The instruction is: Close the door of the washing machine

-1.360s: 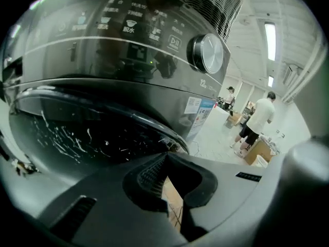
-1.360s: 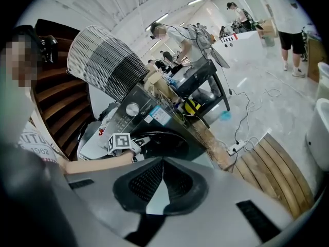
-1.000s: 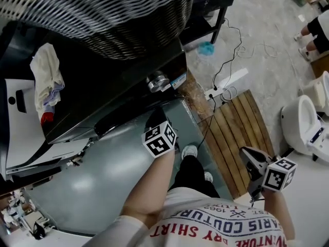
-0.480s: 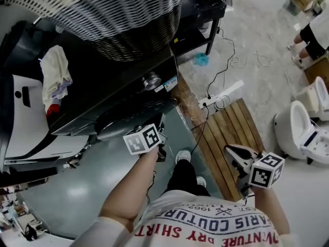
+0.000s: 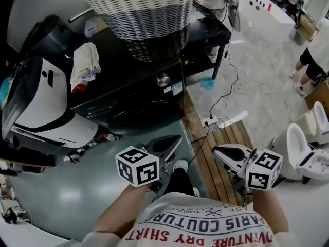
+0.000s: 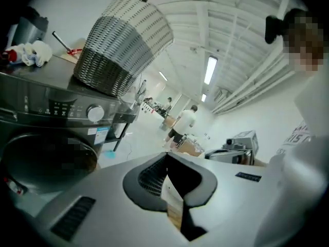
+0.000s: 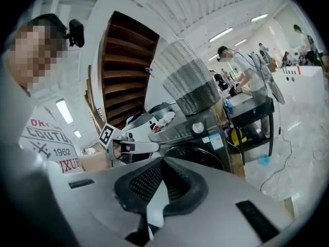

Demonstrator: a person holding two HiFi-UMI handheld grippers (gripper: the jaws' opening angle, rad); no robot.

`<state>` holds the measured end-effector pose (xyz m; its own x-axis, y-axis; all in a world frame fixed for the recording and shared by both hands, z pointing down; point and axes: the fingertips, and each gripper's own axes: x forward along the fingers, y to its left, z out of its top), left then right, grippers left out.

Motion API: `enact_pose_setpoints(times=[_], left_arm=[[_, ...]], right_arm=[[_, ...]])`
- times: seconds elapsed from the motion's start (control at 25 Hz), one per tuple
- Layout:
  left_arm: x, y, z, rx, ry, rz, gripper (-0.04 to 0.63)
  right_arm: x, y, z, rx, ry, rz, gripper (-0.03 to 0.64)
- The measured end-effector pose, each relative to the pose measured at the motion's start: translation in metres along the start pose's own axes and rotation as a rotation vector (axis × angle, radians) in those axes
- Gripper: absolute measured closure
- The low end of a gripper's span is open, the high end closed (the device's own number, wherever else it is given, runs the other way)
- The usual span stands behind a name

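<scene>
Since the door [image 5: 145, 118] sits flush ahead, I judge it closed: left tongs [image 5: 172, 143] and right tongs [image 5: 220, 153] hang clear of it, pinched together, holding nothing.

One washing machine [image 5: 128, 94], one basket [image 5: 146, 14]

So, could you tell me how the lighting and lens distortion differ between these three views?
Head view: even indoor light and sharp, though the black washing machine shows little detail. Left gripper view: heavy fisheye bend, black corners, and a bright ceiling light blown out. Right gripper view: the same fisheye curve, and the wicker basket leans.
</scene>
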<state>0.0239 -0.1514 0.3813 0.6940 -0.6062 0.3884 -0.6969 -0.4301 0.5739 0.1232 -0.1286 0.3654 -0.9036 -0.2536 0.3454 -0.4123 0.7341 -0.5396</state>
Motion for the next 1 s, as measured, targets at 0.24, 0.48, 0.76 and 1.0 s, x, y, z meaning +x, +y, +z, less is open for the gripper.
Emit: enact_pose_setpoints(times=[0.24, 0.48, 0.76, 1.0], left_arm=[[-0.053, -0.085, 0.027, 0.163, -0.116, -0.003, 0.571], [-0.091, -0.131, 0.046, 0.218, -0.239, 0.008, 0.571], [-0.104, -0.161, 0.054, 0.272, -0.282, 0.001, 0.571], [-0.109, -0.173, 0.06, 0.303, -0.294, 0.002, 0.571]], right_arm=[[-0.045, 0.043, 0.041, -0.14, -0.112, 0.002, 0.595], [-0.078, 0.085, 0.074, -0.209, -0.244, 0.016, 0.595], [-0.094, 0.124, 0.084, -0.269, -0.299, 0.063, 0.595], [-0.102, 0.133, 0.088, -0.276, -0.321, 0.085, 0.595]])
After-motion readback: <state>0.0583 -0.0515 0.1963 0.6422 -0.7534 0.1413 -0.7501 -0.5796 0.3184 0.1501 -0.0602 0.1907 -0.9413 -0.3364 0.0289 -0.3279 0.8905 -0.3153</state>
